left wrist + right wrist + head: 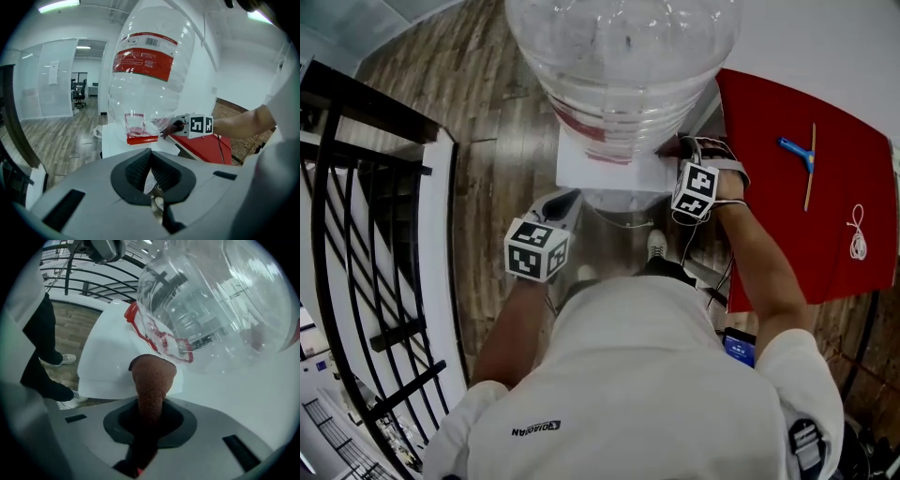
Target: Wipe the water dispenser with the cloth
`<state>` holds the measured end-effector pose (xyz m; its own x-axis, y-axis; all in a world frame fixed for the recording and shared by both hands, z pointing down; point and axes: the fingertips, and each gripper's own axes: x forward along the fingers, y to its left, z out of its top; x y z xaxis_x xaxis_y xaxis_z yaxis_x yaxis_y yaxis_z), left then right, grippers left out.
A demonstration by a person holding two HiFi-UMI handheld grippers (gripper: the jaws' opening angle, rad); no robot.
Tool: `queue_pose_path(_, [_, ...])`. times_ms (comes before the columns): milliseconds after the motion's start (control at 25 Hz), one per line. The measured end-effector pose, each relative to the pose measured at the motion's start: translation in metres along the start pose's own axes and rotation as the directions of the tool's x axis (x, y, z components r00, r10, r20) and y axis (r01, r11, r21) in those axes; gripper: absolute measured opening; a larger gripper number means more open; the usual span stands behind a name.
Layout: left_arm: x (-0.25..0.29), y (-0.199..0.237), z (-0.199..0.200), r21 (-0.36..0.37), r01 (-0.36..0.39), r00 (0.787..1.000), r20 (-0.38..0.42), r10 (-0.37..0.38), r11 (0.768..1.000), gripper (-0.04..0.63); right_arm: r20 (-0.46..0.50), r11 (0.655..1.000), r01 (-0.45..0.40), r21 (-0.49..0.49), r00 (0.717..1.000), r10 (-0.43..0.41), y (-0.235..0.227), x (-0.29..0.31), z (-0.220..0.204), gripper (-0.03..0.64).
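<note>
The big clear water bottle (619, 66) stands upended on the white water dispenser (605, 171); a hard sideways shove at its shoulder could, I'd judge, rock it. Bare room on the dispenser top is scant under the bottle's overhang. The red bench (787, 122) crowds the right, while the left is open floor out to the black railing (356, 234). The right hand-held gripper (682, 150) is clamped on the brown cloth (152, 380) at the top's right edge, near the red collar (161, 341), where it might snag. The left hand-held gripper (565, 206) hangs closed and empty at the near left corner.
</note>
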<state>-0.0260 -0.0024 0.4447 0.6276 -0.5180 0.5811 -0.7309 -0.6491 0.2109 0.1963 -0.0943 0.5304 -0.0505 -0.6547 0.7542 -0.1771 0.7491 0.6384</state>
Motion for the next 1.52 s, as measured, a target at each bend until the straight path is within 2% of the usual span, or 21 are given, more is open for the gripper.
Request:
queue_pose_path(440, [-0.014,0.017,-0.013,0.048,0.119,0.993,0.0,-0.119,0.992,-0.011,-0.06,0.981,-0.077,0.178,0.994,0.089,0.048,-0.048,0.024,0.055])
queue_pose_path(640, [-0.025,0.024,-0.021,0.052,0.135,0.991,0.008,-0.136,0.989,-0.011,-0.052,0.945,-0.099,0.312,0.991,0.121,0.057,-0.063,0.033,0.055])
queue_pose_path(800, [-0.037,0.033,-0.033,0.041,0.14,0.99,0.006,-0.141,0.989,-0.011,-0.058,0.912,-0.07,0.405,0.993,0.102,0.054,-0.072,0.037,0.055])
queue_pose_path(880, [-0.043,0.038,-0.035,0.033,0.139,0.99,0.015,-0.14,0.99,-0.011,-0.017,0.851,-0.065,0.521,0.996,0.086,0.048,-0.077,0.044,0.055])
queue_pose_path(960, [-0.049,0.043,-0.037,0.021,0.134,0.991,0.026,-0.135,0.991,-0.011,0.053,0.755,-0.095,0.649,0.995,0.079,0.046,-0.081,0.058,0.055])
queue_pose_path(1040, [-0.056,0.048,-0.042,0.009,0.126,0.991,0.032,-0.126,0.992,-0.011,0.145,0.644,-0.164,0.747,0.986,0.083,0.05,-0.082,0.079,0.055])
queue_pose_path(1160, [-0.065,0.052,-0.051,0.003,0.115,0.993,0.032,-0.115,0.993,-0.011,0.307,0.44,-0.305,0.844,0.949,0.069,0.057,-0.081,0.116,0.055])
queue_pose_path(1280, [-0.073,0.058,-0.055,-0.007,0.094,0.995,0.041,-0.093,0.996,-0.011,0.484,0.206,-0.476,0.855,0.875,0.012,0.058,-0.076,0.159,0.055])
queue_pose_path(1320, [-0.075,0.061,-0.056,-0.014,0.083,0.995,0.047,-0.083,0.996,-0.011,0.53,0.144,-0.524,0.839,0.848,-0.002,0.058,-0.073,0.175,0.055])
queue_pose_path(1360, [-0.077,0.065,-0.057,-0.022,0.073,0.996,0.053,-0.072,0.997,-0.011,0.566,0.103,-0.562,0.82,0.824,-0.01,0.059,-0.069,0.189,0.055])
queue_pose_path(1400, [-0.079,0.068,-0.057,-0.03,0.063,0.996,0.058,-0.062,0.998,-0.011,0.593,0.083,-0.59,0.803,0.805,-0.012,0.059,-0.064,0.204,0.055])
queue_pose_path(1520, [-0.085,0.072,-0.062,-0.052,0.044,0.997,0.065,-0.04,0.998,-0.011,0.639,0.071,-0.637,0.767,0.769,0.003,0.061,-0.051,0.24,0.055])
